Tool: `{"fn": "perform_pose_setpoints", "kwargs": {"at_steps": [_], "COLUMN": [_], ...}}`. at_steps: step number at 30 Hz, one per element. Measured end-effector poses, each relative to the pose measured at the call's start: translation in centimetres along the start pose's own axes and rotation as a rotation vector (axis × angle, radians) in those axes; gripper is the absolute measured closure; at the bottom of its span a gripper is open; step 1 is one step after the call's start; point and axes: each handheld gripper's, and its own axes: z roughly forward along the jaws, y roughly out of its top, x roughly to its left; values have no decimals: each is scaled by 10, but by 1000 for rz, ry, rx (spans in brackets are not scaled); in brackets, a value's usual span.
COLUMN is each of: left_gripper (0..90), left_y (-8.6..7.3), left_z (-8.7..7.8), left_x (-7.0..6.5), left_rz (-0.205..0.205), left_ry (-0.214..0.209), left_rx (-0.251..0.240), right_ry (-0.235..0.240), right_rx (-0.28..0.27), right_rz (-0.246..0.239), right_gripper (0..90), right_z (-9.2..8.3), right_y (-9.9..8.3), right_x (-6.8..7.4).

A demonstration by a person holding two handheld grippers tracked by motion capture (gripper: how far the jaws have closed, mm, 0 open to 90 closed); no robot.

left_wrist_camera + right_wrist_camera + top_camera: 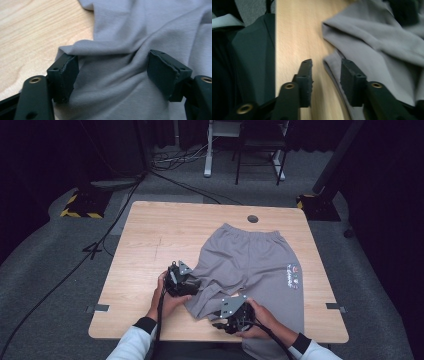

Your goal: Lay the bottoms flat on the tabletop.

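From the high view, a pair of grey cotton sweat shorts (250,262) with a small printed logo lies spread across the light wooden tabletop (150,235), waistband away from the person, while the left tool (186,282) sits at the bunched left leg and the right tool (225,319) at the hem near the front edge. In the left gripper view, the left tool (112,72) stands spread wide, a rumpled fold of the shorts (130,37) lying between its pads without being pinched. In the right gripper view, the right tool (327,75) is partly spread over the hem's edge (329,67), its pads not pressing the cloth.
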Motion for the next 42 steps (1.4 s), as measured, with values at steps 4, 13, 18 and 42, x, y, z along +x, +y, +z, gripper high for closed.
{"fn": "perform_pose_setpoints", "kwargs": {"at_steps": [4,13,18,42], "left_gripper": [240,248,258,274], "left_y": [-2,-4,-6,-2], "left_z": [-16,-34,-34,-38], "left_x": [0,15,23,10], "left_rz": [21,-26,-39,21], "left_ry": [10,49,80,42], "left_rx": [-42,-86,-74,-102], "right_ry": [-9,-22,-7,-564], "right_rx": [21,8,-56,70], "right_rz": [-1,59,48,537], "right_gripper": [578,822,845,692], "right_z": [14,24,6,-63], "right_y": [7,10,16,-91], "right_x": [0,-7,-4,-142]}}
